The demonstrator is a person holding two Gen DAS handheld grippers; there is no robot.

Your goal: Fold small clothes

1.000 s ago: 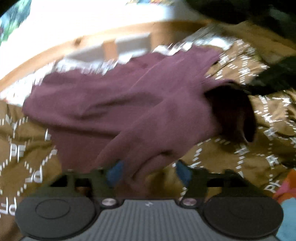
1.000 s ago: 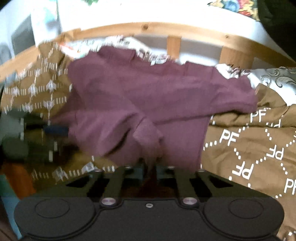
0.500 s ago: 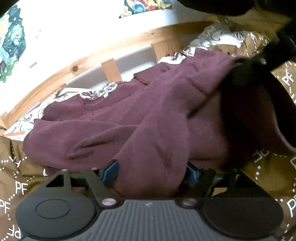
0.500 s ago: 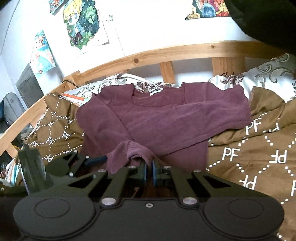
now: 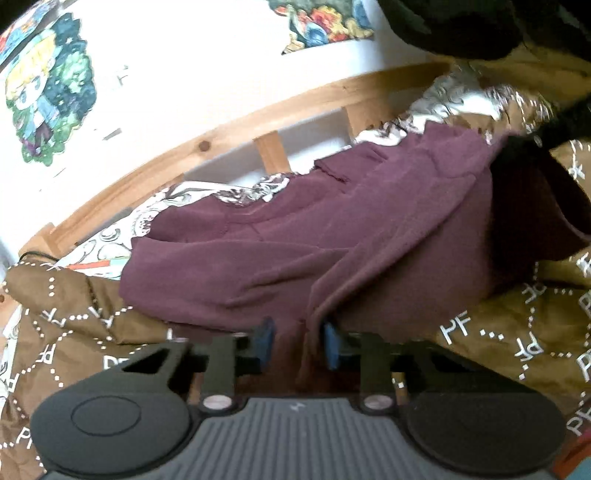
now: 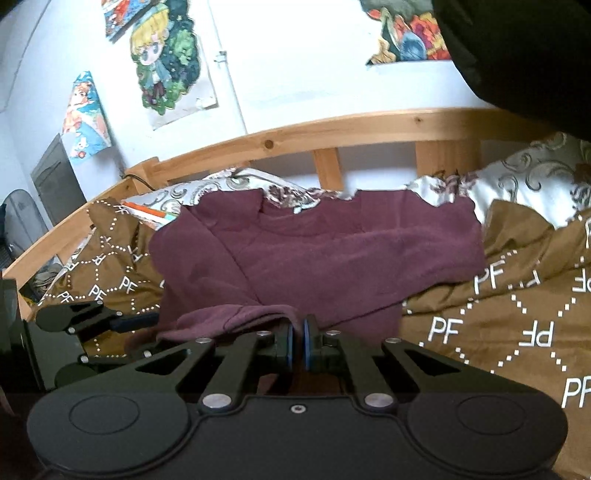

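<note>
A maroon long-sleeved top point(image 6: 332, 258) lies spread on the brown quilt point(image 6: 517, 325), collar toward the wooden headboard. It also shows in the left wrist view point(image 5: 295, 251). My right gripper point(image 6: 297, 343) is shut on a bunched fold of its near hem. My left gripper point(image 5: 295, 347) has its blue pads a little apart with a ridge of the maroon cloth between them; the grip is not firmly closed. The left gripper also appears in the right wrist view point(image 6: 110, 325) at the lower left, by the top's left edge.
A wooden bed rail point(image 6: 332, 133) runs along the back under a white wall with posters. Patterned pillows point(image 6: 535, 181) lie against it. A dark garment or arm point(image 5: 498, 26) hangs at the upper right of both views.
Both grippers have pulled back and up from the top, which now lies flatter and farther away. The left jaws have narrowed around the cloth fold. The right stays shut on the hem.
</note>
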